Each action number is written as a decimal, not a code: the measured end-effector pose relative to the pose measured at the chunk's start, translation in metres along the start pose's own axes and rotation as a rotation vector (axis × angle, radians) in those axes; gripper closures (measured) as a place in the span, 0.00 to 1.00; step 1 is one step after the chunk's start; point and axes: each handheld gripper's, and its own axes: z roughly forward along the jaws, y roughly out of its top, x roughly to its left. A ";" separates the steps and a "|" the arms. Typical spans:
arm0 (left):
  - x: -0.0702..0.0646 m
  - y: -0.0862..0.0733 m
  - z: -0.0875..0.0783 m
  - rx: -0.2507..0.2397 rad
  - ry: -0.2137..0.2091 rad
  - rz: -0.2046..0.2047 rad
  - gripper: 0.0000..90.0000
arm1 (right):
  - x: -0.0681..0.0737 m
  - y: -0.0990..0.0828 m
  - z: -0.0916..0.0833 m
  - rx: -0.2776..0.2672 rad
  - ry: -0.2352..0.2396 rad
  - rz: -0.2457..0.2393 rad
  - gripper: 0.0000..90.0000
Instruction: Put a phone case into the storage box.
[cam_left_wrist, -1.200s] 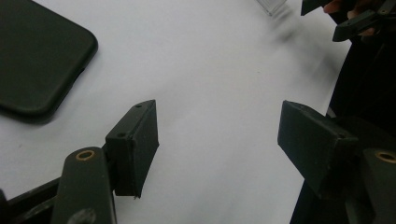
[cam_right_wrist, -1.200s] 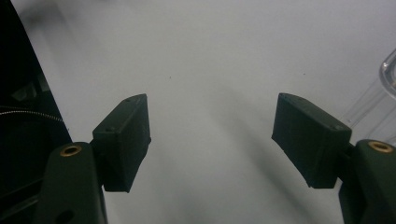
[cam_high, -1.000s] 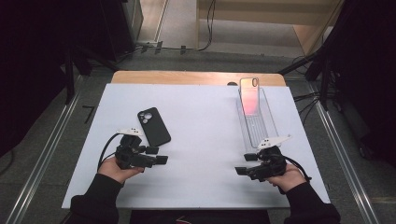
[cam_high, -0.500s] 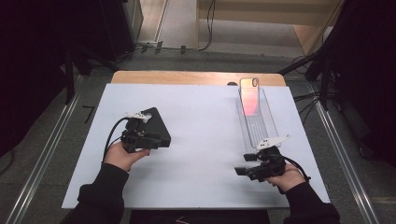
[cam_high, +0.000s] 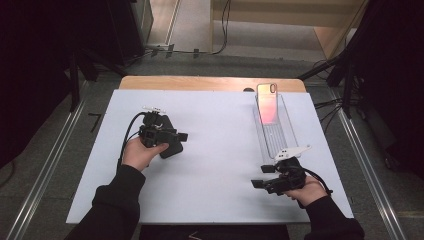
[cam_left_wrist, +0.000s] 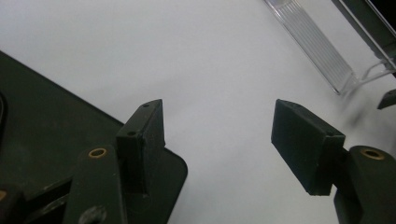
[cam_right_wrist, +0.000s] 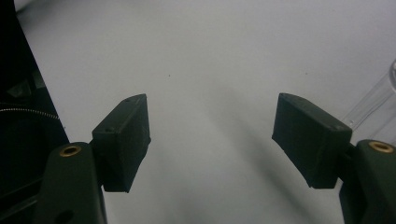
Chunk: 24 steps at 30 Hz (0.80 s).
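Observation:
A black phone case (cam_high: 173, 148) lies flat on the white table, left of centre. My left gripper (cam_high: 179, 137) hovers right over it, jaws open and pointing right. In the left gripper view the case (cam_left_wrist: 46, 130) lies under the left jaw and the left gripper (cam_left_wrist: 219, 135) holds nothing. A pink phone (cam_high: 267, 104) leans at the far end of a clear plastic stand (cam_high: 276, 136) on the right. My right gripper (cam_high: 260, 183) rests near the table's front right, just in front of the stand, open and empty. The right gripper (cam_right_wrist: 215, 135) looks onto bare table.
The white tabletop (cam_high: 220, 165) ends in a wooden strip (cam_high: 210, 83) at the far side. Metal rails (cam_high: 45, 170) run along the floor on both sides. The stand's ribbed end (cam_left_wrist: 313, 42) shows in the left gripper view, and its edge (cam_right_wrist: 373, 107) in the right gripper view.
My left hand has moved away from the front edge and to the right, bringing its gripper over the black phone case. The right gripper has stayed put.

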 end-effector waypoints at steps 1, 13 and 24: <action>0.001 0.002 0.004 0.006 0.006 0.007 0.39 | 0.000 0.000 0.000 0.000 -0.001 0.001 0.28; 0.008 0.011 0.028 0.007 0.035 -0.030 0.44 | -0.001 -0.004 -0.002 0.002 -0.011 0.011 0.28; 0.022 0.000 0.038 0.076 0.025 -0.042 1.00 | -0.002 -0.007 -0.004 0.004 -0.018 0.012 0.28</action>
